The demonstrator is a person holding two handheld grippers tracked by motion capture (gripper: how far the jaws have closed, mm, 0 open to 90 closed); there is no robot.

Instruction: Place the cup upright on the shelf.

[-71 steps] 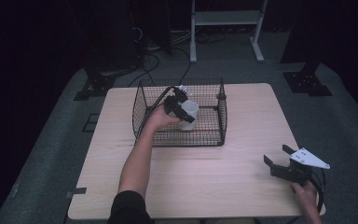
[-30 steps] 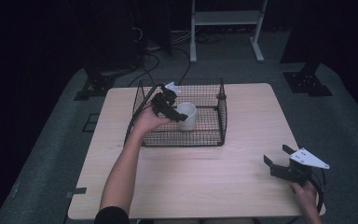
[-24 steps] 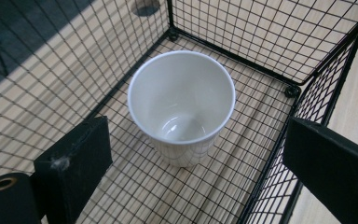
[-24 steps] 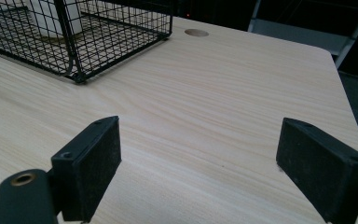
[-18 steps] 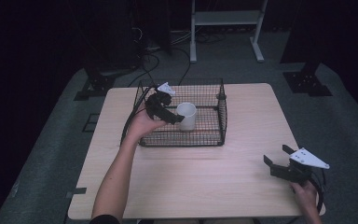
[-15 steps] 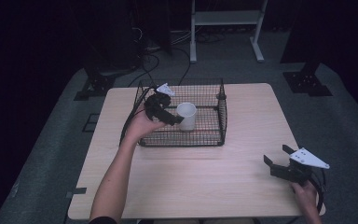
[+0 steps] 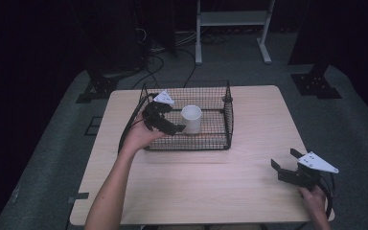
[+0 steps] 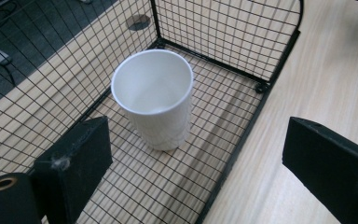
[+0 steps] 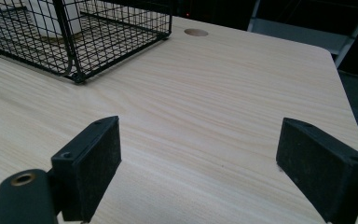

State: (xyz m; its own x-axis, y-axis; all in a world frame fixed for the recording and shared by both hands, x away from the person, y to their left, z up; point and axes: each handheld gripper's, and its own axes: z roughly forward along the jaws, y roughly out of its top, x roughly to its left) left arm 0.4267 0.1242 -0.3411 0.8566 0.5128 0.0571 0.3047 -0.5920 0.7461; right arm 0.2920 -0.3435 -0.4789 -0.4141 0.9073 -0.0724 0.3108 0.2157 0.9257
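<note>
A white paper cup (image 7: 191,119) (image 8: 154,98) stands upright and empty on the floor of the black wire basket (image 7: 227,115) (image 8: 242,140), near its middle. My left gripper (image 7: 170,120) (image 8: 193,144) hovers over the basket's left part, open, its jaws wide apart and short of the cup, touching nothing. My right gripper (image 7: 283,160) (image 9: 196,154) is open too, low over bare wood at the table's front right, far from the basket. In the right gripper view the basket (image 9: 74,46) sits at the upper left with the cup (image 9: 56,18) behind its mesh.
The wooden table (image 7: 249,201) has free room in front of and to the right of the basket. A round cable hole (image 9: 196,32) lies near its far edge. A white frame (image 7: 230,19) and black stand feet (image 7: 316,86) are on the floor behind.
My left gripper has let go of the cup and drawn back to the left inside the basket; the cup stays standing. The right gripper has not moved.
</note>
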